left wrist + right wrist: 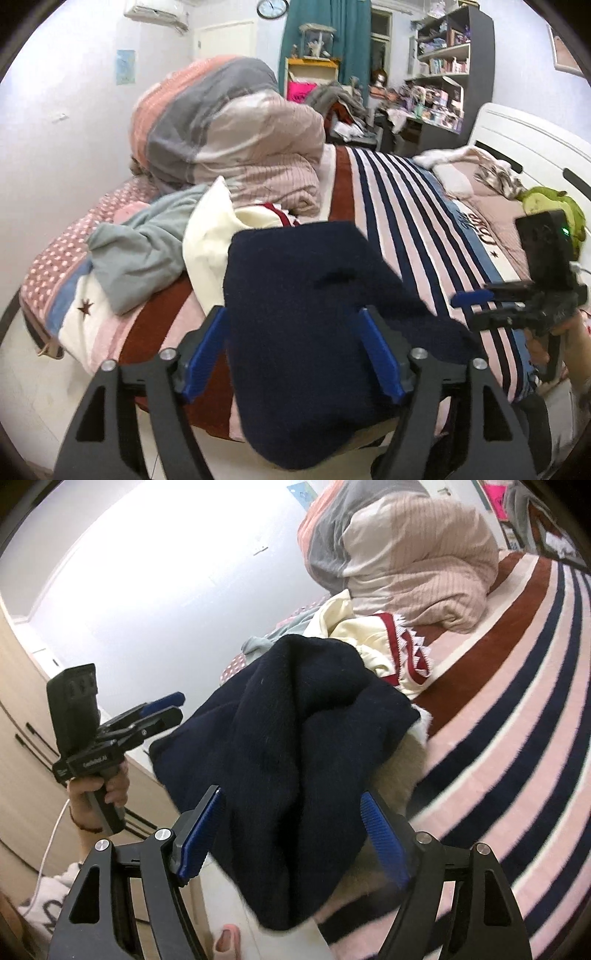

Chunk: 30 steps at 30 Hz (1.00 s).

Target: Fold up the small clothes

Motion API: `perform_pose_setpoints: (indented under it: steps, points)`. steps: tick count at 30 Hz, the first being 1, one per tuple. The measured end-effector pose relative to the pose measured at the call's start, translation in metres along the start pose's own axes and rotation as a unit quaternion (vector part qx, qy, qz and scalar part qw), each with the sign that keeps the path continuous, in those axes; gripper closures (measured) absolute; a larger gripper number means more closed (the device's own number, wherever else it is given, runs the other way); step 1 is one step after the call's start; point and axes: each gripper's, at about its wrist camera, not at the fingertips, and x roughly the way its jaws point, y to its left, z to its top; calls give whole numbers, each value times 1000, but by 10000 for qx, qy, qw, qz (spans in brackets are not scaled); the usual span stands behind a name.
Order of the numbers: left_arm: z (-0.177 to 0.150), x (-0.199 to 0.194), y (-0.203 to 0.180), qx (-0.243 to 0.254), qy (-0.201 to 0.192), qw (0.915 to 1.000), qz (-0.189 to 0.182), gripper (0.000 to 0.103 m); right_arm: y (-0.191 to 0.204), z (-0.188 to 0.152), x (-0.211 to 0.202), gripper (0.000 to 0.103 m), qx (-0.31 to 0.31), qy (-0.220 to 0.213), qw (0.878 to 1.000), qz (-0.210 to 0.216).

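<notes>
Both claws are spread wide right now and neither is gripping anything. The left claw and the right claw each have their ribbed blue fingers either side of the dark navy knit garment, which lies bunched near the edge of the bed with its lower end drooping over the side. Whether the fingers touch the cloth I can't tell.

My take on the step: it looks like they're lining up a grab to spread the piece flat. I'd pinch a single layer near an edge or corner, not the thick lump in the middle. The right wrist view shows a deep fold running down the centre, so a blind pinch there could catch several layers at once. Then I'd lift and drag it fully onto the bed, since the overhang will probably pull it floorward.

Material-wise, the navy piece looks thick, soft and a bit fuzzy, so it should hold creases poorly. The striped bedspread in pink, navy and rust looks plush and may drag. Just behind sit a cream garment with red trim and a crumpled grey-green cloth; keep clear of those.
</notes>
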Motion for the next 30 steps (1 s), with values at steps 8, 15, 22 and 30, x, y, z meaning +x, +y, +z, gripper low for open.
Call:
perform_pose_setpoints:
  steps: [8, 15, 22, 30]
  points:
    - [-9, -26, -75, 178, -818, 9962, 229, 25, 16, -53, -58, 23, -422, -490, 9938, -901]
    - [-27, -27, -160, 342, -1202, 9920, 189, 21, 19, -110, -111, 23, -550, -872, 9758, -1928]
    - [-49, -31, -251, 428, -1601, 9861, 132, 16, 20, -163, -175, 18, -579, -1389, 9418, -3007]
    - [-67, -43, -329, 409, -1838, 9819, -188, 13, 27, -210, -246, 3, -550, -2002, 8910, -4037]
